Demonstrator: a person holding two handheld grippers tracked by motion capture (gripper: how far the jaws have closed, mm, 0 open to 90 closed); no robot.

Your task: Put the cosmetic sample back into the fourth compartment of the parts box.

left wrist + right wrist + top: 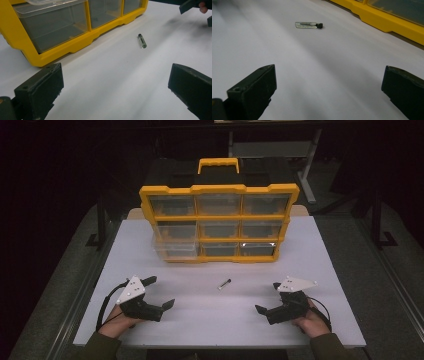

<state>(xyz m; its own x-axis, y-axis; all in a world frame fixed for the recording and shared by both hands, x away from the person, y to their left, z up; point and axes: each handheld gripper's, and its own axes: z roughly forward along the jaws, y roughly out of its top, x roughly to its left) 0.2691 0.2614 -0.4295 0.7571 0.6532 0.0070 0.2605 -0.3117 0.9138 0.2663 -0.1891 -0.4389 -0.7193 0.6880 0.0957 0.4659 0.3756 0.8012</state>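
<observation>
Left gripper (159, 293): held in the person's left hand (117, 319) at the near left of the bench (320, 270); jaws wide apart, nothing between them.
Organizer (218, 215): yellow frame with a carry handle, clear drawers in three rows of three; stands upright at the far centre of the bench. The bottom-left drawer (175, 249) sits pulled out slightly.
Vial (224, 283): small clear tube with a dark cap; lies flat on the bench in front of the organizer, between both grippers and well apart from each.
Right gripper (266, 297): held in the right hand (312, 322) at the near right; jaws wide apart, empty.
</observation>
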